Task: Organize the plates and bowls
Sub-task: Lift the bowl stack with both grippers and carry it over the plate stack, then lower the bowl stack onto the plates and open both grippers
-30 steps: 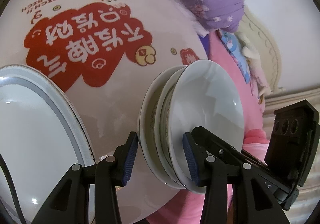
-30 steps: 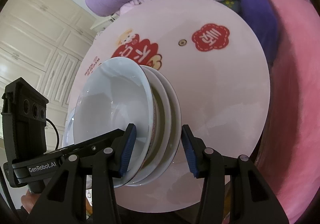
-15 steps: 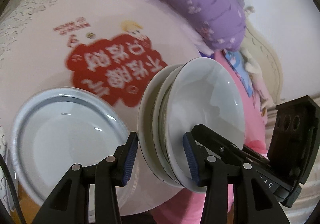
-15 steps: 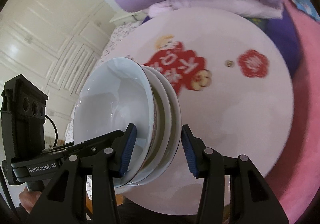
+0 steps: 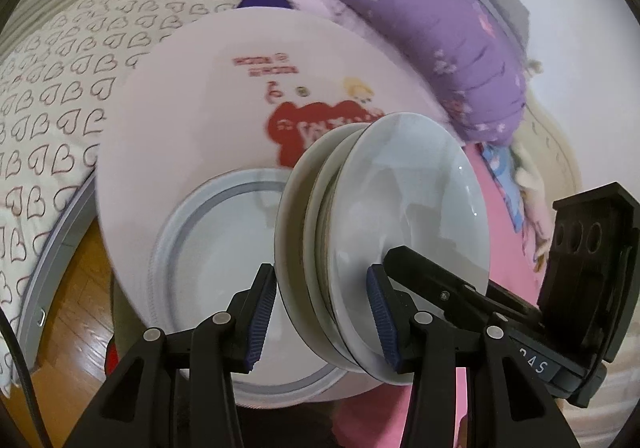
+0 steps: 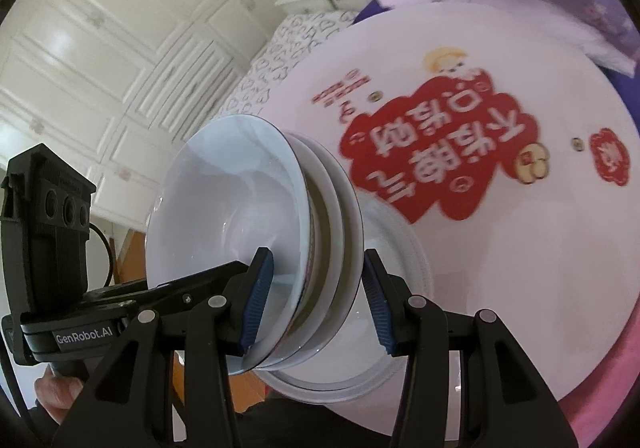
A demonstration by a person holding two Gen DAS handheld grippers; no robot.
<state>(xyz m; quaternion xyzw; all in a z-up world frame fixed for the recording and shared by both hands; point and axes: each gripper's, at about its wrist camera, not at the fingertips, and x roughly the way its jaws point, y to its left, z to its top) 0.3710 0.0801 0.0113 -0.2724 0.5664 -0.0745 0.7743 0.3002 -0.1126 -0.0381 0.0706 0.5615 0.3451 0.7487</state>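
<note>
— What are the two grippers doing?

— Both are holding the same stack of bowls (image 5: 400, 232) from opposite sides. The left gripper (image 5: 322, 318) is clamping its rim, one pad inside the top bowl, one behind the stack; the right gripper (image 6: 314, 302) is gripping the same way.

— Where is the stack?

— It is hanging tilted on its edge above the large plate (image 5: 208, 248), which is lying near the edge of the round table (image 6: 520, 268) (the one with red characters). I cannot tell if it is touching the plate
</note>
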